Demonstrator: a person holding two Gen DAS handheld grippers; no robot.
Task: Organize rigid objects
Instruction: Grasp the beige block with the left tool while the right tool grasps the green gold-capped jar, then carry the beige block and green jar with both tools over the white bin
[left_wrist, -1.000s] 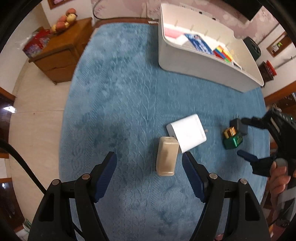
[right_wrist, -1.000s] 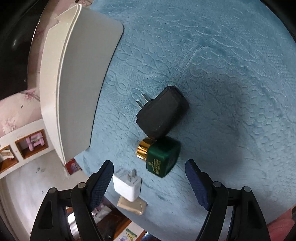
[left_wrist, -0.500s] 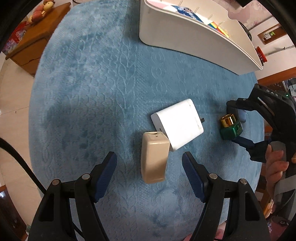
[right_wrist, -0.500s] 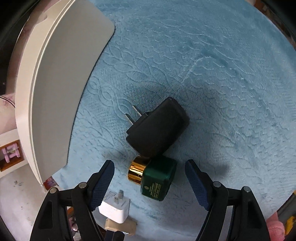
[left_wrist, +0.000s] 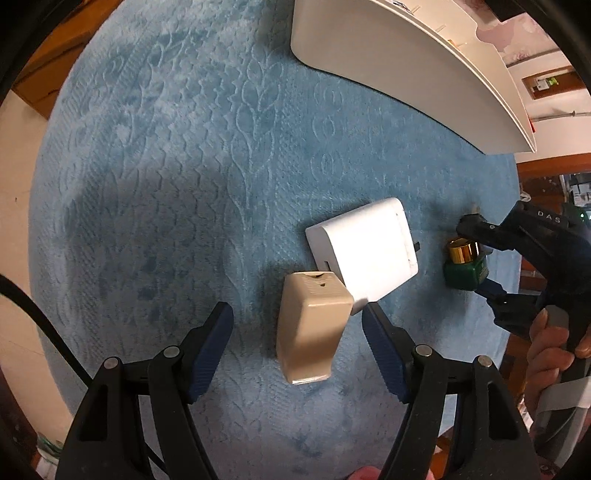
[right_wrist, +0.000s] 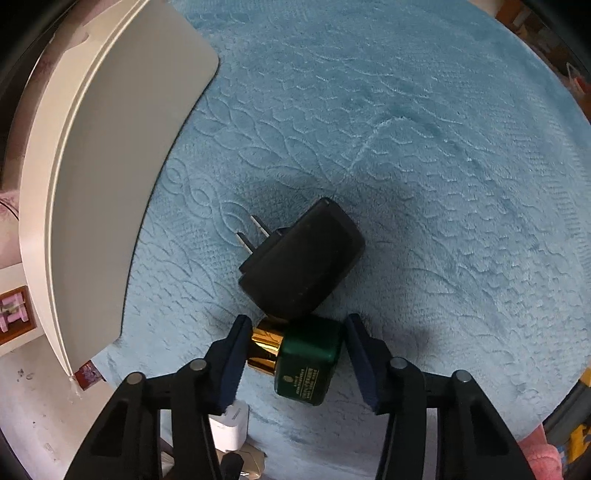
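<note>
A beige plug adapter (left_wrist: 310, 332) lies on the blue rug between the fingers of my left gripper (left_wrist: 295, 314), which is open and clear of it on both sides. A white charger (left_wrist: 364, 254) leans against the adapter's far end. My right gripper (right_wrist: 295, 325) is closing on a green bottle with a gold cap (right_wrist: 310, 354). One pad meets the cap and the other meets the bottle's base. A black charger (right_wrist: 303, 262) rests against the bottle just beyond the fingertips. In the left wrist view the right gripper (left_wrist: 480, 258) brackets the green bottle (left_wrist: 463, 273).
A white organiser tray (left_wrist: 406, 74) stands at the rug's far side; its outer wall (right_wrist: 92, 184) is left of the right gripper. A hand (left_wrist: 546, 343) holds the right gripper's handle. The rug's right edge lies close to the bottle. A wooden cabinet stands beyond the rug's left side.
Both grippers have tipped down and come closer to the rug. The right gripper moved over the green bottle and its jaws narrowed around it. The left gripper's jaws stayed wide around the beige adapter.
</note>
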